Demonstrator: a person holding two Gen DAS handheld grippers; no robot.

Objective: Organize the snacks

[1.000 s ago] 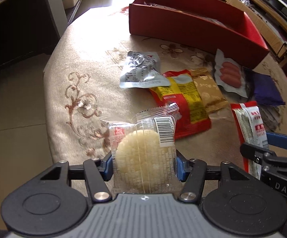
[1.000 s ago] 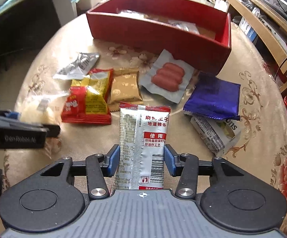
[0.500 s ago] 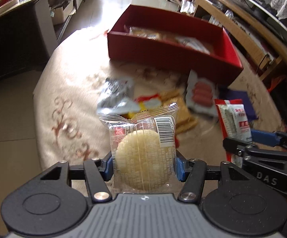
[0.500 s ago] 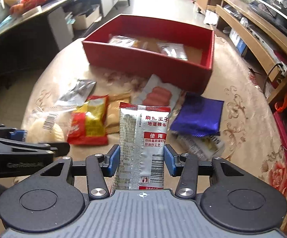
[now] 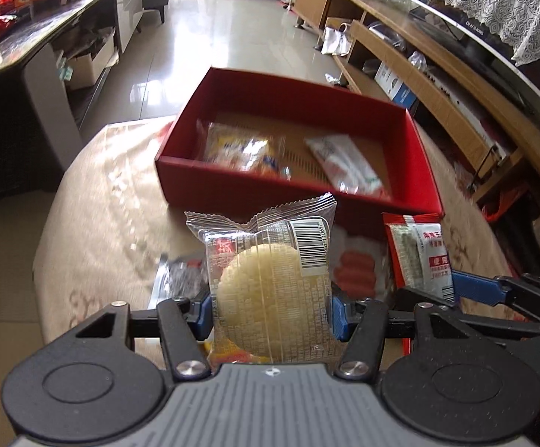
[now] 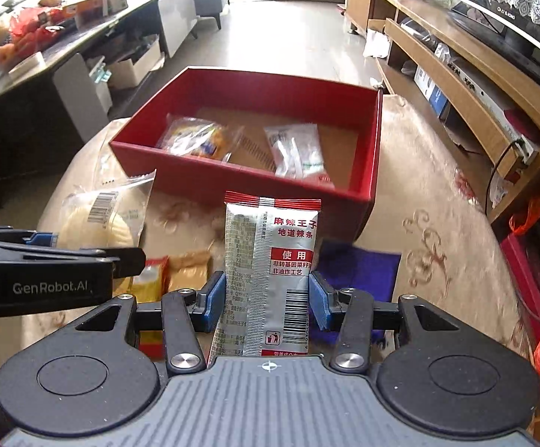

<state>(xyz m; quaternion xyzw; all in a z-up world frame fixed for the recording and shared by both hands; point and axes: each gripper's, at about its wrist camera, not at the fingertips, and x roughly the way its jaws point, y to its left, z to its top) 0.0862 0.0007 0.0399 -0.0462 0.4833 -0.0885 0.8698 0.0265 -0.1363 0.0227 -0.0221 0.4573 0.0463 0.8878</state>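
Two snack packs held up in front of the red box.

The left tool is clamped on a clear-wrapped round pale cake, barcode at its upper right, held upright nearer than the box. The right tool is clamped on a silver sachet with red ends printed with Chinese text, also upright before the box. Beyond both, the box sits on the table, holding a yellowish bag and a clear white packet.

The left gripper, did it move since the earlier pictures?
Yes. The left gripper, holding the round cake packet, moved up toward the red box.
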